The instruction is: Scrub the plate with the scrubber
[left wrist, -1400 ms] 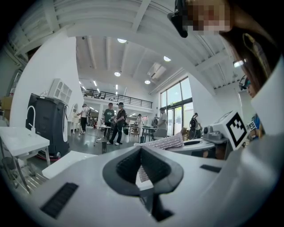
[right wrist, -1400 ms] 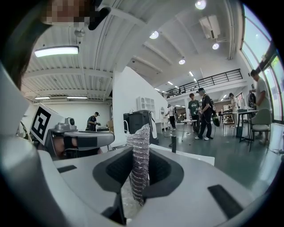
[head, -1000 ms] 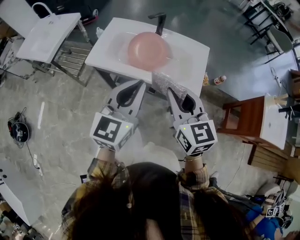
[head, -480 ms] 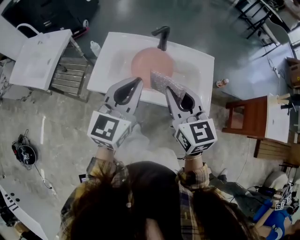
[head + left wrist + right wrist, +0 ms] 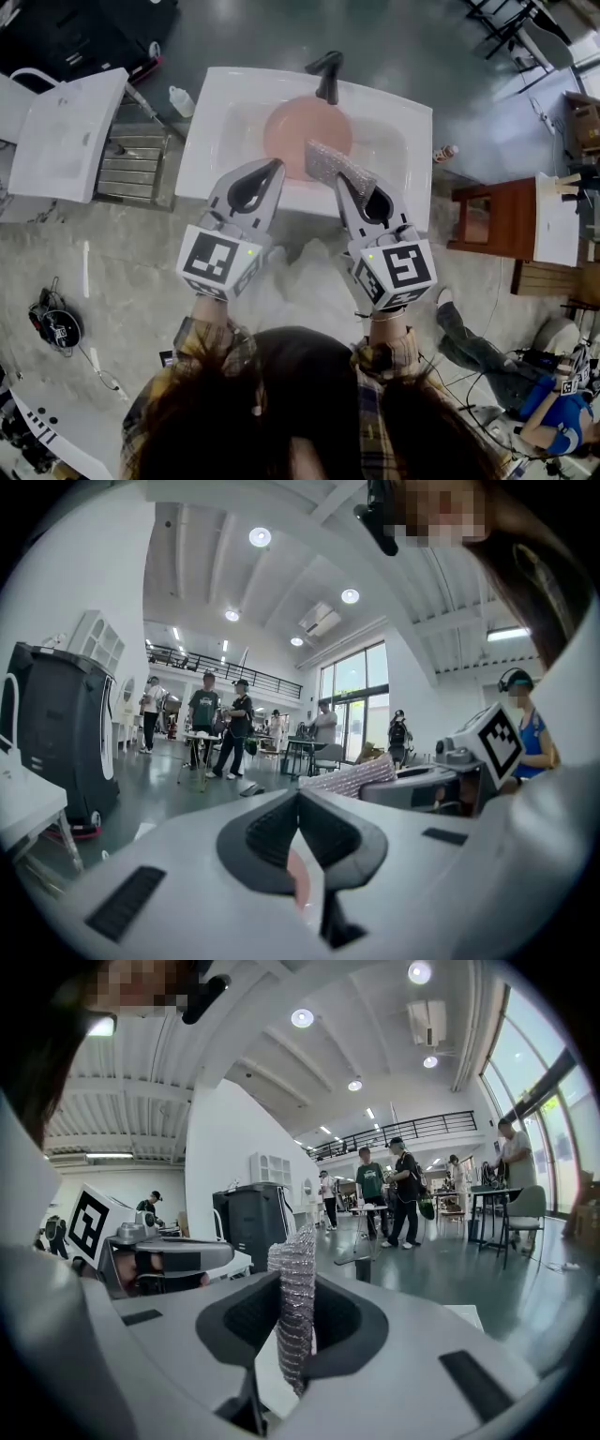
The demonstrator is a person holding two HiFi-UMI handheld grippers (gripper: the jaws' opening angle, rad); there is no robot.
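Head view, looking steeply down on a white sink [image 5: 214, 122] with a black tap [image 5: 328, 75] at its far rim. A pink plate [image 5: 298, 131] lies in the basin just in front of the tap. The right gripper [image 5: 339, 180] has its jaws clamped on a silvery mesh scrubber [image 5: 328, 163]; in the right gripper view the scrubber stands upright between the two dark pads and rises above them. From above, the scrubber overlaps the near edge of the plate, though contact between the two cannot be told. The left gripper [image 5: 277, 167] has its jaws pressed together with nothing between them, its tip over the near left edge of the plate; in the left gripper view a sliver of pink shows below the closed pads. The two grippers point side by side toward the basin, near each other but apart. A small clear bottle [image 5: 180, 100] stands beside the sink's far left corner, and a second white basin [image 5: 61, 136] stands further left
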